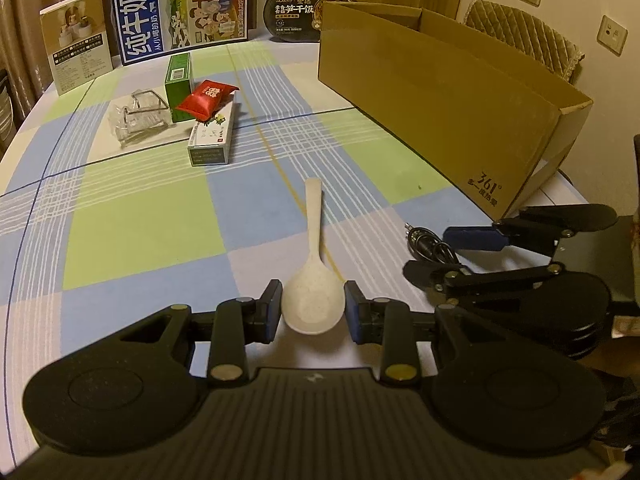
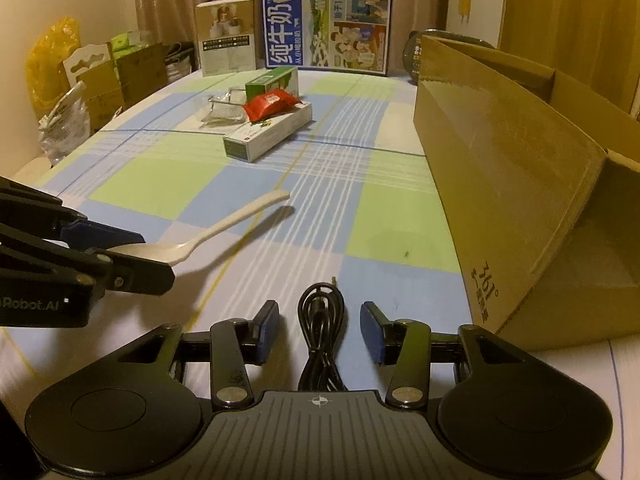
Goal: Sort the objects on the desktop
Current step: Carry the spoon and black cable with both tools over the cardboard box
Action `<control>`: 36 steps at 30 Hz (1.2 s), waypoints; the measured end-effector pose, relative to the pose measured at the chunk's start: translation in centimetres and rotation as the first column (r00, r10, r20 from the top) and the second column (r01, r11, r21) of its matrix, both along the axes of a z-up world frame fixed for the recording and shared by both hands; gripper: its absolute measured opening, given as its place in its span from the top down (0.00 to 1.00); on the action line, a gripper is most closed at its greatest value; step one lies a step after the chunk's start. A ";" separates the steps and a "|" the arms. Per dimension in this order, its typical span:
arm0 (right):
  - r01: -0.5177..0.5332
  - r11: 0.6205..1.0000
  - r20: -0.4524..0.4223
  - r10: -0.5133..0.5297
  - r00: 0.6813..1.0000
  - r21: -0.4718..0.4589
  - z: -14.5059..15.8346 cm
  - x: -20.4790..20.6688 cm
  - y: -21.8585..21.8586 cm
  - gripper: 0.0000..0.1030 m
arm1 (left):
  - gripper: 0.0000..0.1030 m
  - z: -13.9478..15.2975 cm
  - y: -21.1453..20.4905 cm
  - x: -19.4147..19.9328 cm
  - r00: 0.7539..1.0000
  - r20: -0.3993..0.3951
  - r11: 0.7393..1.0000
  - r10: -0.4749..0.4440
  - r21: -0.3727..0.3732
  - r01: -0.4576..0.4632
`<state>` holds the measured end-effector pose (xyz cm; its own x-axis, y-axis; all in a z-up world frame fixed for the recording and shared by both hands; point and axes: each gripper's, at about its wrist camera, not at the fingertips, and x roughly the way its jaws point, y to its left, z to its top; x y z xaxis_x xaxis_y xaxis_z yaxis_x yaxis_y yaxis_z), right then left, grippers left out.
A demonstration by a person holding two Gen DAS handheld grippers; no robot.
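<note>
A white plastic spoon [image 1: 312, 236] points away from me over the checked tablecloth [image 1: 140, 220]. My left gripper [image 1: 312, 312] is shut on its bowl, one blue pad on each side. In the right wrist view the spoon [image 2: 224, 224] hangs clear of the cloth in the left gripper [image 2: 148, 256], with its shadow beneath. A coiled black cable [image 2: 317, 304] lies on the table between the fingers of my right gripper [image 2: 320, 330]. That gripper is open, with a gap on either side of the cable. The left wrist view shows the cable [image 1: 424, 240] beside the right gripper [image 1: 430, 254].
A large open cardboard box [image 1: 440, 100] stands along the right side. Mid-table lies a pile: a green box [image 1: 178, 80], a red packet [image 1: 204, 98], a white and green carton [image 1: 212, 136] and a clear plastic item [image 1: 138, 118]. A blue milk carton [image 1: 180, 4] and other packages stand at the far edge.
</note>
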<state>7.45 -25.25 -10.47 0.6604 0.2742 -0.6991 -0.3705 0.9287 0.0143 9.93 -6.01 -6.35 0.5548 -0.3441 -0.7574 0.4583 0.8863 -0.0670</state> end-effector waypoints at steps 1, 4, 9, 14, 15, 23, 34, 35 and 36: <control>0.004 1.000 -0.001 -0.004 1.000 -0.002 0.1 0.1 -0.1 0.80 | 0.73 0.0 0.0 0.0 1.000 0.001 1.000 0.000 0.000 0.000; 0.021 1.000 -0.010 -0.021 1.000 0.013 0.3 0.1 -0.3 0.81 | 0.73 0.2 0.0 0.0 1.000 0.004 1.000 0.000 -0.002 0.000; 0.016 1.000 0.008 -0.016 1.000 0.024 1.3 -0.2 -0.2 0.81 | 0.73 0.4 0.0 0.1 1.000 0.010 1.000 -0.001 -0.005 0.001; 0.013 0.999 0.027 -0.014 1.000 0.038 2.4 -0.3 0.1 0.81 | 0.73 0.7 0.1 0.1 1.000 0.018 1.000 0.001 -0.013 -0.001; 0.012 0.999 0.028 -0.014 1.000 0.040 2.6 -0.3 0.1 0.81 | 0.73 0.8 0.1 0.1 1.000 0.019 1.000 0.002 -0.015 -0.001; 0.017 0.999 0.036 -0.019 0.999 0.050 3.1 -0.5 0.2 0.81 | 0.73 1.5 0.2 -0.1 0.999 0.033 1.000 0.008 -0.023 -0.007; 0.024 0.998 0.058 -0.028 0.998 0.063 4.2 -0.6 0.0 0.81 | 0.73 2.0 0.0 -0.4 0.999 0.046 1.000 0.008 -0.021 -0.007; 0.024 0.998 0.060 -0.028 0.998 0.063 4.3 -0.6 0.0 0.81 | 0.73 2.1 0.0 -0.3 0.999 0.047 1.000 0.009 -0.020 -0.008; 0.025 0.998 0.061 -0.029 0.998 0.064 4.4 -0.6 0.0 0.81 | 0.73 2.1 0.0 -0.4 0.999 0.049 1.000 0.009 -0.020 -0.008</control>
<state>6.86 -25.24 -6.07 0.7098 0.2983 -0.6382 -0.3476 0.9362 0.0510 9.55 -6.00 -4.21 0.5941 -0.3540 -0.7224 0.4539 0.8889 -0.0622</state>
